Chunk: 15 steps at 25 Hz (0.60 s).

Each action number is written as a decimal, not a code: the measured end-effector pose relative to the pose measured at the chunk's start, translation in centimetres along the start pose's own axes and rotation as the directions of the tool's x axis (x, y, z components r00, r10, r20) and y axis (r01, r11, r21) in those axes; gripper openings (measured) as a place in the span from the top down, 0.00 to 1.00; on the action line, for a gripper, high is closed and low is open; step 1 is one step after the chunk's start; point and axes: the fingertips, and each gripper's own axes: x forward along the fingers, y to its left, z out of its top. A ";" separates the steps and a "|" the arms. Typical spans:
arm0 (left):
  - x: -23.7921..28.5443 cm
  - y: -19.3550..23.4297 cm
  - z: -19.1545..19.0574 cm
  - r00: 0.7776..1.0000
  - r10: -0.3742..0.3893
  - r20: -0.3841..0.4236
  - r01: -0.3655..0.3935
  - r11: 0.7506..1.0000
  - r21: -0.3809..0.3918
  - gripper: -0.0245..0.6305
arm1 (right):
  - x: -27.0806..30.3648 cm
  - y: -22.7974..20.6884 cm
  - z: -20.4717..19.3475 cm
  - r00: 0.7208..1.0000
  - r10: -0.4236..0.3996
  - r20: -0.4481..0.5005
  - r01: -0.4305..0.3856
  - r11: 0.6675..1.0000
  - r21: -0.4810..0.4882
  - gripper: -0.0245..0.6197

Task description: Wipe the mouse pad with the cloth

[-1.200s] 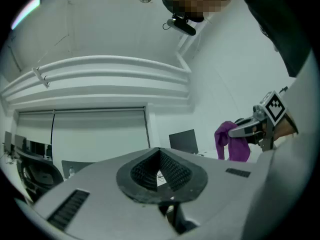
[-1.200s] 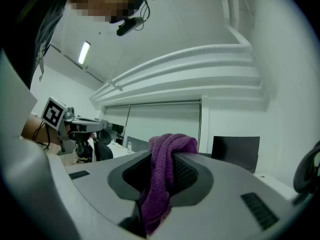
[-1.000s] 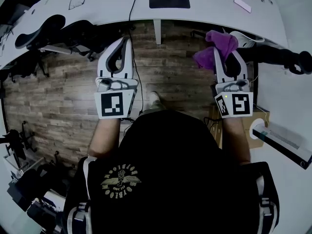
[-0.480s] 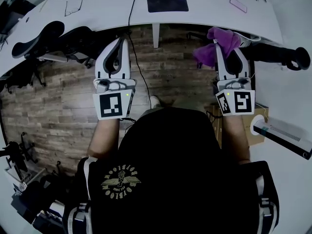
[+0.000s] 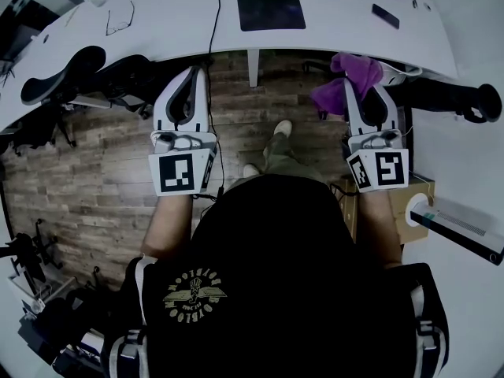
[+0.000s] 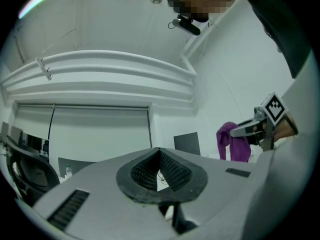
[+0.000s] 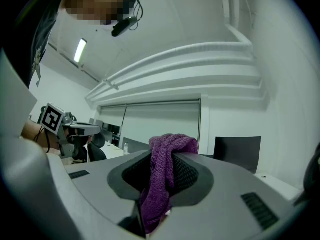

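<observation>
1. Where the curved white bench [image 5: 157, 22] runs off to the left, a black office chair [image 5: 67, 61] is pushed under it. A pair of glasses [image 5: 120, 18] lies on top.
2. The left claw [image 5: 198, 73] is held out over the wooden floor [image 5: 102, 179], short of the bench edge. In the left gripper view its ribbed pads [image 6: 145, 171] meet at the tips with nothing between them. The cube [image 5: 178, 173] behind it shows only a black-and-white square pattern, no words.
3. A pale emblem [image 5: 194, 290] on the back of the person's dark shirt carries a ring of lettering, too small to read.
4. A black cable [image 5: 213, 18] crosses the bench and drops over its edge just beside the left claw.
5. The dark mouse pad [image 5: 271, 11] lies flat on the bench, between the lines of the two claws and well ahead of both. Nothing touches it.
6. The purple cloth [image 5: 350, 93] is not on the pad. The right claw [image 5: 358, 85] pinches it at a narrow gap. In the right gripper view a fold bunches over the tips and hangs down between the pads [image 7: 187, 176].
7. A small dark phone-like slab [image 5: 385, 16] lies on the bench further right; no print shows on it.
8. A cardboard box [image 5: 421, 191] sits on the floor at the far right, with no label legible.
</observation>
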 end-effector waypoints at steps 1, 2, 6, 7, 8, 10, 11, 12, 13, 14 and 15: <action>0.4 0.0 0.0 1.000 -0.002 0.001 0.002 1.000 -0.004 0.96 | 0.3 -0.1 -0.2 1.000 0.005 -0.001 -0.005 1.000 0.001 0.81; 0.8 0.0 -0.1 1.000 -0.007 -0.005 0.007 1.000 -0.002 0.96 | 0.7 -0.4 -0.3 1.000 0.009 -0.002 -0.009 1.000 0.001 0.81; 2.7 0.7 -1.1 0.999 0.005 -0.038 -0.005 1.000 -0.008 0.96 | 2.5 -1.3 -1.1 1.000 0.026 -0.015 -0.026 1.000 0.012 0.81; 3.2 1.1 -1.4 0.999 0.013 -0.041 -0.013 1.000 -0.014 0.96 | 3.0 -1.6 -1.4 0.999 0.031 -0.021 -0.030 0.999 0.014 0.81; 3.7 1.4 -1.5 0.999 0.019 -0.040 -0.020 1.000 -0.017 0.96 | 3.5 -1.8 -1.6 0.999 0.036 -0.027 -0.035 0.999 0.016 0.81; 4.9 2.1 -1.8 0.999 0.028 -0.038 -0.029 0.999 -0.015 0.96 | 4.8 -2.4 -2.1 0.998 0.045 -0.036 -0.044 0.999 0.021 0.81; 5.4 2.4 -2.2 0.999 0.031 -0.042 -0.031 0.999 -0.011 0.96 | 5.6 -2.6 -2.4 0.998 0.050 -0.041 -0.049 0.999 0.024 0.81; 5.9 2.7 -2.6 0.998 0.033 -0.050 -0.034 0.999 -0.007 0.96 | 6.2 -2.8 -2.7 0.997 0.055 -0.046 -0.054 0.998 0.025 0.81; 6.3 3.0 -2.9 0.998 0.037 -0.057 -0.038 0.999 -0.006 0.96 | 6.8 -3.0 -2.8 0.997 0.061 -0.049 -0.060 0.998 0.025 0.81; 6.6 3.2 -2.9 0.997 0.043 -0.058 -0.044 0.999 -0.007 0.96 | 7.2 -3.2 -2.9 0.996 0.066 -0.052 -0.065 0.998 0.023 0.81; 6.8 3.4 -2.9 0.997 0.049 -0.055 -0.050 0.999 -0.009 0.96 | 7.5 -3.4 -2.8 0.996 0.071 -0.053 -0.070 0.997 0.019 0.81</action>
